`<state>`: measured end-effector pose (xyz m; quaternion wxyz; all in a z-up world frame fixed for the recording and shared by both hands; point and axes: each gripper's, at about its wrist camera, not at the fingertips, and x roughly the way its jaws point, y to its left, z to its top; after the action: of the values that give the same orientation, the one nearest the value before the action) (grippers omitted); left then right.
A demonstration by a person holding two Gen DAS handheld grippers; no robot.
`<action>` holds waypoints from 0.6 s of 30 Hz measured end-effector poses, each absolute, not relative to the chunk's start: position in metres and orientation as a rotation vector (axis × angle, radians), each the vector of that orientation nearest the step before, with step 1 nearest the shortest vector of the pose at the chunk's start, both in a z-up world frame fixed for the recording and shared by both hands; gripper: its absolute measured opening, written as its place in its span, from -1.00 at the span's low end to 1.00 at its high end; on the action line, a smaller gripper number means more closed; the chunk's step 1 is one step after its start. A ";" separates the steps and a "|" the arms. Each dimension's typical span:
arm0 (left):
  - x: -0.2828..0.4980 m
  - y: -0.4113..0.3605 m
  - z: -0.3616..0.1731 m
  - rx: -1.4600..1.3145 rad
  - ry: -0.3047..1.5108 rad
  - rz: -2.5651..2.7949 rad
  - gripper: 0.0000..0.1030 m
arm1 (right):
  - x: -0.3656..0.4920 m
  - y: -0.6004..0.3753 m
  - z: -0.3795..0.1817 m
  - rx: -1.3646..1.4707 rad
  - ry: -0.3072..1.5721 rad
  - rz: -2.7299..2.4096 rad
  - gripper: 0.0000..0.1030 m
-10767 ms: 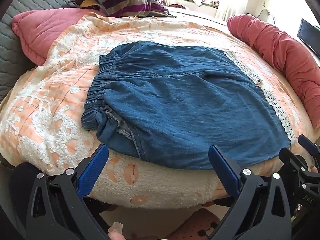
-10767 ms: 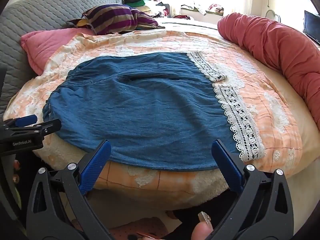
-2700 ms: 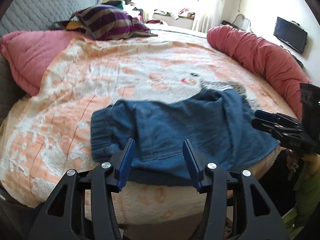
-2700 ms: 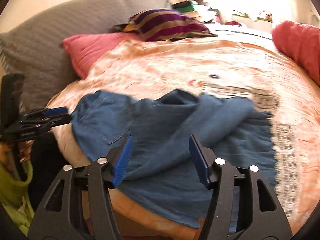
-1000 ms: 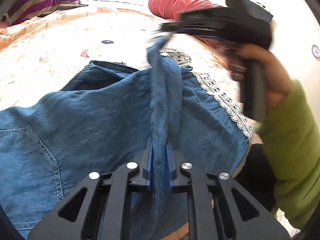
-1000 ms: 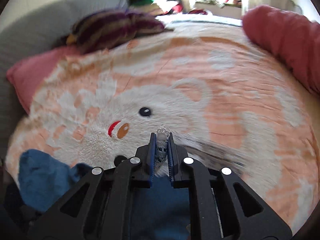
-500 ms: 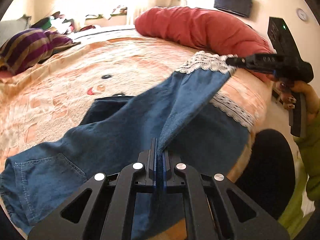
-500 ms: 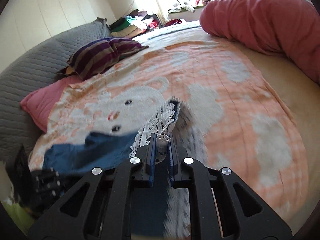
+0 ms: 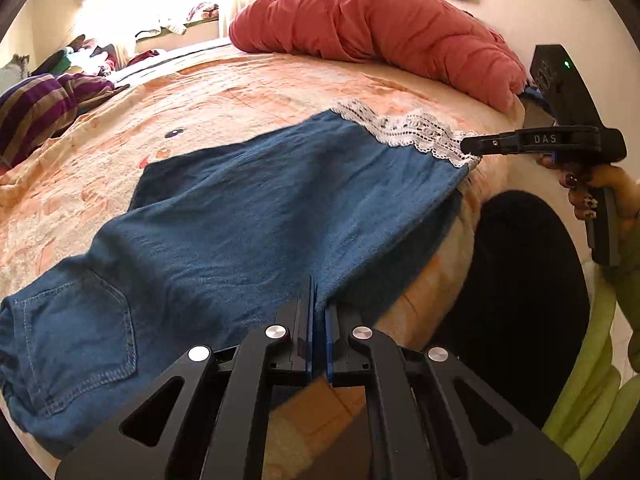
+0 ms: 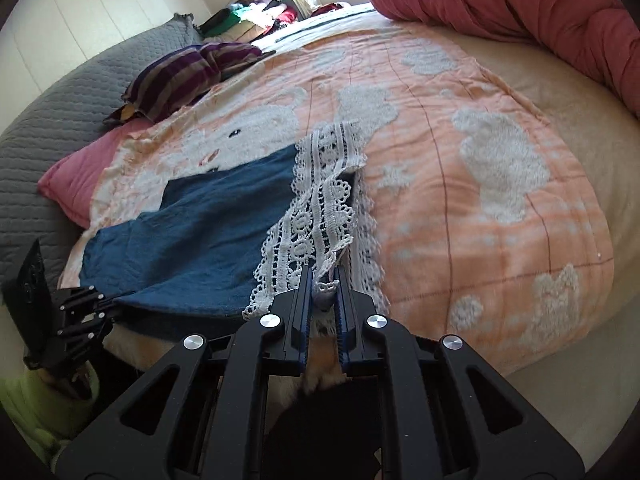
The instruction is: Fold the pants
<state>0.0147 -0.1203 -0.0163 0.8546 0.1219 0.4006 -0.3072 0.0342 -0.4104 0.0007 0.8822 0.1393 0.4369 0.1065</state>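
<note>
Pants (image 9: pixel 248 216) of blue denim lie spread across the near edge of the bed (image 9: pixel 280 80), on an orange blanket (image 10: pixel 460 208) with white fluffy shapes. At the left end, a back pocket (image 9: pixel 76 332) faces up. My left hand-held gripper (image 9: pixel 318 320) is pinched tight on the near blue edge of the cloth. Further right, the leg ends in white lace trim (image 10: pixel 316 216), and my right hand-held gripper (image 10: pixel 322 300) is clamped on a corner of that lace, holding it just off the blanket. A long red bolster (image 9: pixel 380 36) curls along the far right side of the bed.
</note>
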 end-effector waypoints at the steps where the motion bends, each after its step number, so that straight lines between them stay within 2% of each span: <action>1: 0.014 -0.121 -0.019 0.261 0.850 -0.649 -0.93 | 0.035 -0.409 -0.004 0.273 0.930 0.207 -0.88; 3: 0.014 -0.124 -0.027 0.278 0.867 -0.645 -0.93 | 0.038 -0.406 -0.012 0.244 0.965 0.197 -0.78; 4: 0.016 -0.125 -0.029 0.281 0.873 -0.644 -0.93 | 0.037 -0.405 -0.014 0.202 0.972 0.165 -0.62; 5: 0.016 -0.125 -0.032 0.280 0.878 -0.642 -0.93 | 0.035 -0.404 -0.013 0.180 0.963 0.145 -0.56; 10: 0.018 -0.124 -0.035 0.271 0.879 -0.648 -0.92 | 0.010 -0.389 0.015 0.084 0.846 0.152 -0.56; 15: 0.017 -0.124 -0.036 0.273 0.884 -0.652 -0.91 | 0.016 -0.334 0.017 -0.034 0.859 0.333 -0.56; 18: 0.016 -0.119 -0.032 0.254 0.892 -0.651 -0.71 | 0.037 -0.316 -0.006 -0.114 0.976 0.287 -0.53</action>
<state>0.0159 -0.1187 -0.0317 0.8437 0.1204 0.4225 -0.3084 0.0372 -0.3165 -0.0064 0.8719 -0.0544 0.4669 0.1373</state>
